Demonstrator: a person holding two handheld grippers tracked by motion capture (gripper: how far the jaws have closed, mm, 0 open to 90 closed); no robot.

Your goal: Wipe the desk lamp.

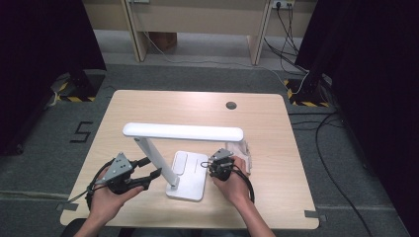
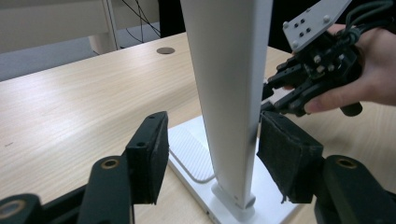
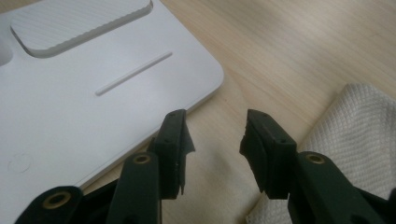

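Observation:
A white desk lamp stands on the wooden table (image 1: 148,106), with a flat base (image 1: 190,170), a slanted arm (image 1: 158,160) and a long horizontal head (image 1: 183,132). My left gripper (image 1: 150,168) straddles the lamp arm (image 2: 224,70) low down. Its jaws stand on either side of the arm, with a clear gap at the left pad (image 2: 152,158). My right gripper (image 1: 213,169) hovers by the right edge of the base (image 3: 93,93); it is open, with bare table between its jaws. From the left gripper view, the right gripper (image 2: 275,93) sits just behind the arm.
A white cloth (image 1: 245,153) lies on the table right of the lamp base, close to my right gripper (image 3: 215,121), and the cloth (image 3: 355,135) reaches under its right jaw. A round cable hole (image 1: 231,105) is in the far part of the tabletop.

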